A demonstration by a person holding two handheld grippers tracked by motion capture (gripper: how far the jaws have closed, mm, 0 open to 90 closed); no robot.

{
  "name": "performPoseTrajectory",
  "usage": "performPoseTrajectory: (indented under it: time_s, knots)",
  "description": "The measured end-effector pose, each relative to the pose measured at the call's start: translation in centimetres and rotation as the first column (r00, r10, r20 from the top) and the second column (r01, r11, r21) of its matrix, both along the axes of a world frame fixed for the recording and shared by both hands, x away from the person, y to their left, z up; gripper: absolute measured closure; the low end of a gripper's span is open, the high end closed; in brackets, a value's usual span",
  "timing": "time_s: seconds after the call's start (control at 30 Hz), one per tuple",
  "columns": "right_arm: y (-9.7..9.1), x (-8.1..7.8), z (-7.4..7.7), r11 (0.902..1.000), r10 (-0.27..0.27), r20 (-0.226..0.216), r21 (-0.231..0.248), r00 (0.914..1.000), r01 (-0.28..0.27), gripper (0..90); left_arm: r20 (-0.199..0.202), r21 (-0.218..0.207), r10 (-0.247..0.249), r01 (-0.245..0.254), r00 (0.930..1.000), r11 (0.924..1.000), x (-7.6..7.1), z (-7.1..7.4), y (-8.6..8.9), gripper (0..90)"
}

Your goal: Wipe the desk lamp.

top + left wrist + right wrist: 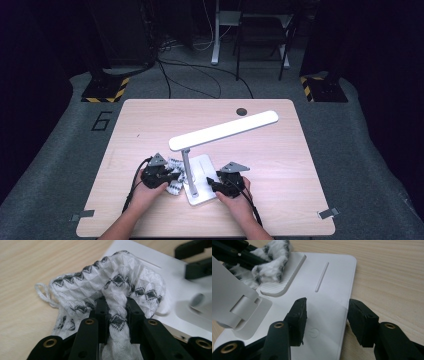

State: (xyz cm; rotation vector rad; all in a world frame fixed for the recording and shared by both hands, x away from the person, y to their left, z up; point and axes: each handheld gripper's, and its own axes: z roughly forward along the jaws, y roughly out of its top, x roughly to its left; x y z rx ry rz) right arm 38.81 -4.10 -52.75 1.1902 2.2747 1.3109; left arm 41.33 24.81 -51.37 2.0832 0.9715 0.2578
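A white desk lamp stands at the table's front middle, with a flat base (202, 176), a slim post (188, 170) and a long head (225, 130). My left gripper (116, 305) is shut on a bunched white cloth with grey diamonds (120, 277), which lies against the base's left edge (175, 290). My right gripper (327, 312) stands open over the base's near right corner. One pad rests on the base (329, 280) beside the power mark (313, 333), and the other hangs past the edge over the wood. The cloth (272, 262) touches a raised pad (282, 277).
The light wooden table (280, 165) has a small round hole (241, 111) near its back edge. The lamp's hinge (237, 302) looms close at the left of the right gripper view. Beyond the table, cables and two stands with yellow-black feet (105, 90) sit on grey floor.
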Motion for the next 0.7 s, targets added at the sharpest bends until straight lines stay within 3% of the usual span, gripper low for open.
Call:
performPoseTrajectory:
  time_s: [0.03, 0.1, 0.3, 0.47, 0.6, 0.7]
  knots:
    - [0.0, 0.0, 0.0, 1.0, 0.0, 0.0, 0.0, 1.0, 0.0, 49.2, 0.017, 0.0, 0.018, -0.018, 0.9997, 0.9998, 0.5, -0.1, 0.2, 75.3]
    - [0.1, 0.0, 0.0, 1.0, -0.001, 0.001, 0.001, 1.0, 0.001, 49.1, 0.001, -0.016, 0.044, -0.044, 0.999, 0.9989, 1.2, -0.1, 0.3, 75.3]
    - [0.4, -0.2, 0.1, 1.0, -0.001, 0.004, -0.004, 1.0, 0.001, 49.2, 0.014, -0.002, 0.076, -0.076, 0.997, 0.9971, 2.6, -0.1, 0.2, 75.4]
    - [0.4, -0.2, 0.0, 0.9999, 0.008, 0.013, -0.013, 0.9999, -0.008, 49.3, 0.017, -0.022, 0.124, -0.124, 0.9921, 0.9921, 3.6, -0.3, 0.3, 75.1]
    - [0.4, -0.2, 0.1, 0.9999, 0.008, 0.011, -0.013, 0.9999, -0.008, 49.4, 0.014, -0.044, 0.133, -0.132, 0.991, 0.9903, 3.9, -0.6, 0.5, 75.6]
    - [0.4, -0.2, 0.0, 0.9999, 0.006, 0.014, -0.011, 0.9999, -0.006, 49.4, 0.012, -0.028, 0.113, -0.113, 0.9935, 0.9932, 3.5, -0.5, 0.5, 76.1]
